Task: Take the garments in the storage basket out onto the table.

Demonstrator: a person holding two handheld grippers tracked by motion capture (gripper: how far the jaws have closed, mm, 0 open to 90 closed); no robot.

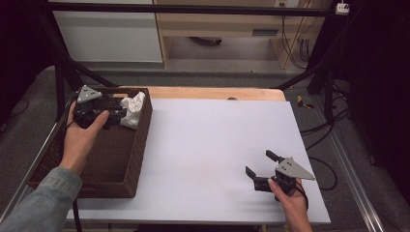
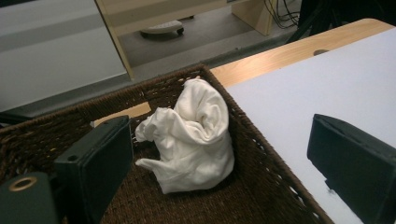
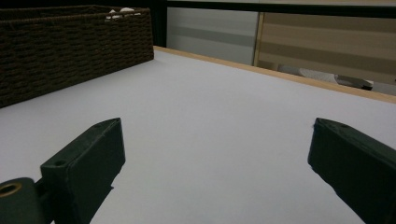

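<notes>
white cloth (image 2: 191,135) lies crumpled in the wicker basket (image 2: 261,154), just ahead of the left gripper (image 1: 112,116) fingers, spread apart; right gripper (image 1: 261,163) fingers gape over bare table (image 1: 212,140).

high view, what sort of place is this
Probably a lab or workshop set up for recording. A black frame stands around the table, loose cables hang at the back, and a person works two grippers, the left gripper over a basket with a white cloth.

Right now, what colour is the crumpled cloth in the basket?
White. The cloth shows best in the left gripper view, bunched in the dark brown woven basket.
</notes>
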